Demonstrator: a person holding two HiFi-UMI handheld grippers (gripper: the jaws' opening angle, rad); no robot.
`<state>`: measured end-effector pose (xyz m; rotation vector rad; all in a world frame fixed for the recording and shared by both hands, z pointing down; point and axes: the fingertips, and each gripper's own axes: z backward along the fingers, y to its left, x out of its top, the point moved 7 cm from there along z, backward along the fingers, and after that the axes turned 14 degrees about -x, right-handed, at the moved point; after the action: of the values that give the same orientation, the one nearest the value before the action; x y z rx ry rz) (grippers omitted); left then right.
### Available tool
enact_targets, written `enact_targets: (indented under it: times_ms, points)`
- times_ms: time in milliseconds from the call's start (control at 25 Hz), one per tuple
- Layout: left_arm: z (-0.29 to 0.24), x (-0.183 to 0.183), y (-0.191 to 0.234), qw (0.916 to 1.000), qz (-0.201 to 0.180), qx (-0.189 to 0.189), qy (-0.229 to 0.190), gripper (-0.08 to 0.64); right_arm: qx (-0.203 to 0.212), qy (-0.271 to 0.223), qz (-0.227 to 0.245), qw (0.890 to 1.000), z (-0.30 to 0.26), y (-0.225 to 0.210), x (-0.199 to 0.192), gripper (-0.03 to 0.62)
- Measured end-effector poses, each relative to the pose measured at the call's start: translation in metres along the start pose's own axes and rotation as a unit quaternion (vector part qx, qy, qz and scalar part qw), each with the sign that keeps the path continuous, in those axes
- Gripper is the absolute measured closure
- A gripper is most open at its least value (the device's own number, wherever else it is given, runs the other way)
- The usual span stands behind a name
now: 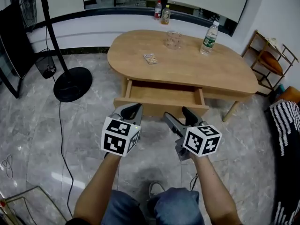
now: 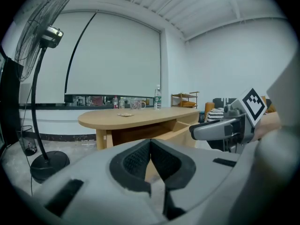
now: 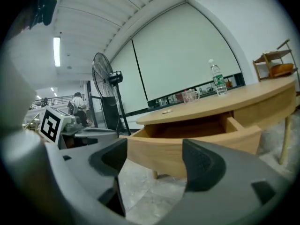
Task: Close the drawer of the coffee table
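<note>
The oval wooden coffee table (image 1: 187,67) has its drawer (image 1: 161,100) pulled out toward me, and the inside looks empty. Both grippers hover just short of the drawer front, side by side above the floor. My left gripper (image 1: 131,108) is shut with its pads touching and nothing between them (image 2: 150,146). My right gripper (image 1: 181,116) is open and empty; in the right gripper view the drawer front (image 3: 197,144) shows through its gap (image 3: 157,159). Neither gripper touches the drawer.
On the table stand a water bottle (image 1: 209,36), a glass mug (image 1: 173,40) and a small packet (image 1: 150,58). A standing fan (image 1: 71,83) with a floor cable is to the left. A shelf rack (image 1: 269,60) stands at the right. Two bottles (image 1: 161,13) sit on the sill.
</note>
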<state>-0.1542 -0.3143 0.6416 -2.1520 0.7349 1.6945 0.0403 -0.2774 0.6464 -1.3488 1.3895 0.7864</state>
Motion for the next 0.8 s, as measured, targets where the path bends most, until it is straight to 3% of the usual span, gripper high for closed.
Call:
enact_targets:
  times_ms: [280, 440, 680, 800]
  points:
    - [-0.011, -0.008, -0.005, 0.9999, -0.011, -0.003, 0.003, 0.558, -0.009, -0.007, -0.057, 0.998, 0.0, -0.022, -0.031, 0.229]
    - [-0.021, -0.007, -0.008, 0.9998, -0.019, -0.005, 0.004, 0.558, -0.003, -0.014, -0.118, 0.993, -0.005, -0.036, -0.046, 0.217]
    - [-0.038, -0.007, -0.017, 0.9994, -0.028, -0.016, 0.012, 0.558, -0.007, -0.023, -0.216, 0.976, -0.015, -0.058, -0.071, 0.195]
    - [-0.04, -0.01, -0.017, 0.9994, -0.025, -0.017, 0.017, 0.558, -0.004, -0.023, -0.275, 0.961, -0.023, -0.062, -0.087, 0.163]
